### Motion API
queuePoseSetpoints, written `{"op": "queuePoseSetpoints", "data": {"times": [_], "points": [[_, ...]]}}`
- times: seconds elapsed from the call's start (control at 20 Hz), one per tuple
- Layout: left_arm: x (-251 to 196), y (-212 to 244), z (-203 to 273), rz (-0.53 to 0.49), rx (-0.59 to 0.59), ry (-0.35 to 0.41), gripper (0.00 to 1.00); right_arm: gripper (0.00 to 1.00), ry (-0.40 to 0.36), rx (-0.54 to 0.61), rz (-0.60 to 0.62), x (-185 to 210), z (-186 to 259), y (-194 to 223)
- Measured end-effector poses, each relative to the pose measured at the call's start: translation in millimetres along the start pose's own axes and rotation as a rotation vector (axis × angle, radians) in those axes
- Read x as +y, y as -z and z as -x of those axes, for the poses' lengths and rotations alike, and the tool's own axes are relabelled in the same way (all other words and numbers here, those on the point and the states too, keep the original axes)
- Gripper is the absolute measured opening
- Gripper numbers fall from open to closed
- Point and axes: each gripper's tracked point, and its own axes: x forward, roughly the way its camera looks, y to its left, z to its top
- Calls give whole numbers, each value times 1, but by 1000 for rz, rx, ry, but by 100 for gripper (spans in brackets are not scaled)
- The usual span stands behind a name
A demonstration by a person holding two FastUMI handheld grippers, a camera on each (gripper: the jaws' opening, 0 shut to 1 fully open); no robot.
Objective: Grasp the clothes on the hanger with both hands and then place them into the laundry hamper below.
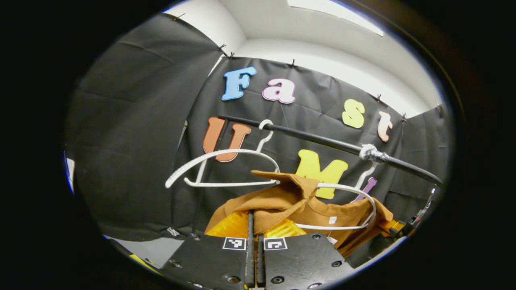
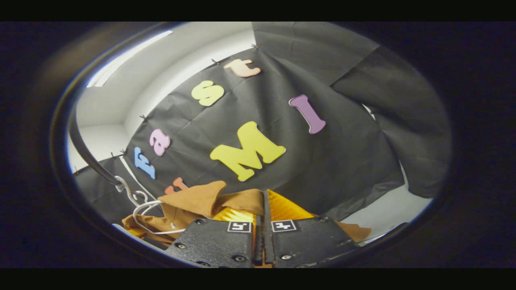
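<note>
Left gripper (image 1: 254,219), at six o'clock in the left gripper view, has its fingers drawn almost together, clamped on a fold of the brown shirt (image 1: 278,201) where the cloth covers their tips. That shirt hangs on a white hanger (image 1: 354,209) at four o'clock, hooked over a black rail (image 1: 322,141) that slants from ten o'clock down to three. An empty hanger (image 1: 225,165) hangs on the same rail at nine o'clock. Right gripper (image 2: 264,209), at six o'clock in the right gripper view, is likewise nearly closed with the shirt (image 2: 201,201) bunched over its fingertips; the hanger (image 2: 141,213) and rail (image 2: 86,155) lie toward eight o'clock.
</note>
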Motion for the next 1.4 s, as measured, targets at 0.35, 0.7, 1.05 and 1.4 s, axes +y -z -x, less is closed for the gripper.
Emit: {"op": "queuePoseSetpoints", "data": {"times": [0.35, 0.7, 1.05, 1.4], "points": [[18, -31, -2, -22, -34, 1, 8, 5, -31, -19, -77, 5, -2, -16], [48, -39, -13, 7, -16, -12, 2, 5, -37, 36, -181, 3, -27, -7], [68, -15, -23, 72, 57, -7, 8, 5, -2, 97, -186, -15, -48, 3], [78, 38, -27, 132, 158, -9, 0, 5, -3, 161, -193, -23, -45, 29]]}}
